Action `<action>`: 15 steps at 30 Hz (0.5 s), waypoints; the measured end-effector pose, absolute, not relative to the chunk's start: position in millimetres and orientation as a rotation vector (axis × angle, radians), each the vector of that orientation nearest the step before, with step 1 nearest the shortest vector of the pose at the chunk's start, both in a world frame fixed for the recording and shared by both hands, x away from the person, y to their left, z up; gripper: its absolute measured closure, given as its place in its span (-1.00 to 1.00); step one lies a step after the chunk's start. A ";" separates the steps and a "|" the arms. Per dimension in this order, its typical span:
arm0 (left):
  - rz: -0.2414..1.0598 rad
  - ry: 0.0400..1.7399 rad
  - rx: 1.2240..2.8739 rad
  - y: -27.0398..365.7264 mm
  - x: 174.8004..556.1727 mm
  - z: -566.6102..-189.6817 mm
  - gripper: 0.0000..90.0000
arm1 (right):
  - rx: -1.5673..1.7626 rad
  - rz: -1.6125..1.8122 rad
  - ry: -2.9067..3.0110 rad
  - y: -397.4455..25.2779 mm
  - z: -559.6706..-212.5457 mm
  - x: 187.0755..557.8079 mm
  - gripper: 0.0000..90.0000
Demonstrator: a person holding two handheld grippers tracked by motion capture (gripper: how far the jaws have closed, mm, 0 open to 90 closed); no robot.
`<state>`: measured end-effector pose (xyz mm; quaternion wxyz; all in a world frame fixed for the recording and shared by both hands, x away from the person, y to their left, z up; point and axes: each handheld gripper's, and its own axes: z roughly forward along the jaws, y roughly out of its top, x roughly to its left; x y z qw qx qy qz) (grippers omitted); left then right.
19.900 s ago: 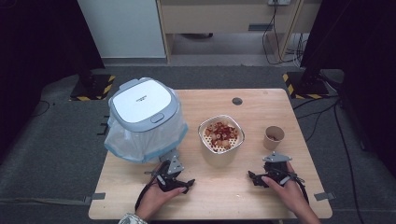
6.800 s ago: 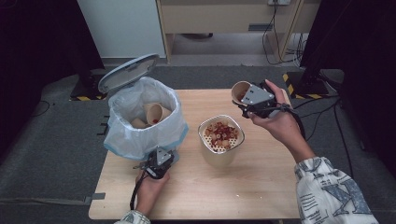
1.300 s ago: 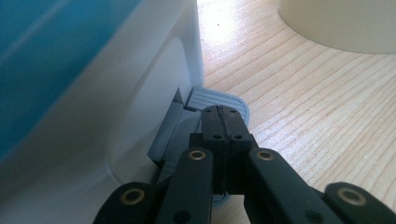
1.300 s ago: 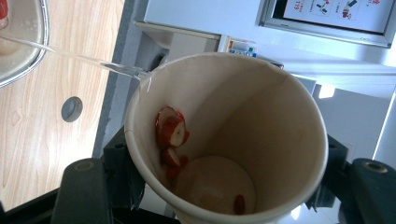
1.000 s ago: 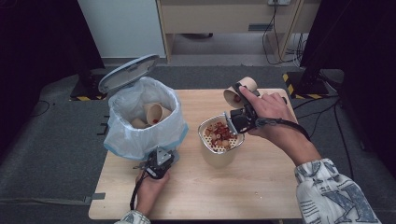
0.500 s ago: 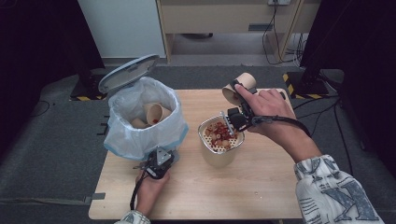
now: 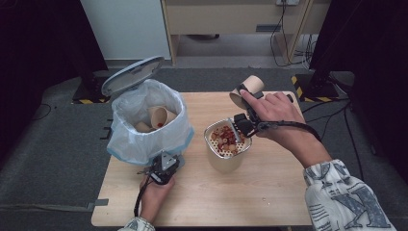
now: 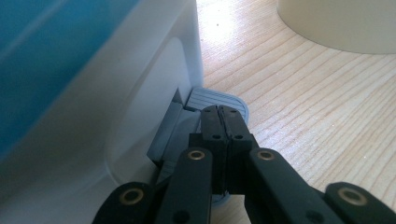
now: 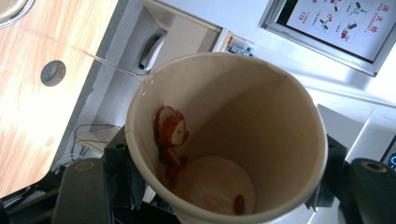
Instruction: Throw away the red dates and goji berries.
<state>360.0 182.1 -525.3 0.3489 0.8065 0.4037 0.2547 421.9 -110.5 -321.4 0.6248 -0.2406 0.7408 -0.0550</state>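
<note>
My right gripper [image 7: 244, 103] is shut on a brown paper cup [image 7: 252, 85], held tilted above the far rim of a beige bowl [image 7: 223, 164]. The bowl holds red and white food scraps [image 7: 225, 139]. In the right gripper view the cup [image 9: 261, 121] sits between the jaws, with red peel bits [image 9: 170, 130] stuck to its inner wall. My left gripper [image 7: 163, 167] rests at the foot of the white bin [image 7: 144, 139]. Its jaws [image 8: 219, 112] are shut, tips pressing on the grey pedal [image 8: 212, 99]. The bin lid [image 7: 132, 74] stands open, and paper cups [image 7: 159, 115] lie inside.
The bin's blue-white bag hangs over its rim at the table's left. A round cable hole [image 9: 53, 73] sits in the wooden table [image 7: 269, 192] near its far edge. Bare wood lies in front of the bowl and to its right.
Since the earliest frame the bin lid has opened and my right gripper has taken the cup off the table. In the last second the cup rose slightly above the bowl. The left gripper stayed put.
</note>
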 end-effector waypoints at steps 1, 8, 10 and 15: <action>0.659 1.047 2.089 182.2 360.0 -525.3 0.97 | -0.554 -0.127 1.698 -110.8 -320.8 422.1 -0.31; 0.656 1.049 2.088 182.2 360.1 -525.2 0.97 | -0.577 -0.140 1.709 -107.1 -329.6 421.3 -0.30; 0.657 1.048 2.089 182.3 360.1 -525.2 0.97 | -0.623 -0.162 1.723 -102.8 -340.8 420.1 -0.30; 0.657 1.048 2.089 182.3 360.1 -525.2 0.97 | -0.568 -0.115 1.719 -106.0 -329.2 422.1 -0.30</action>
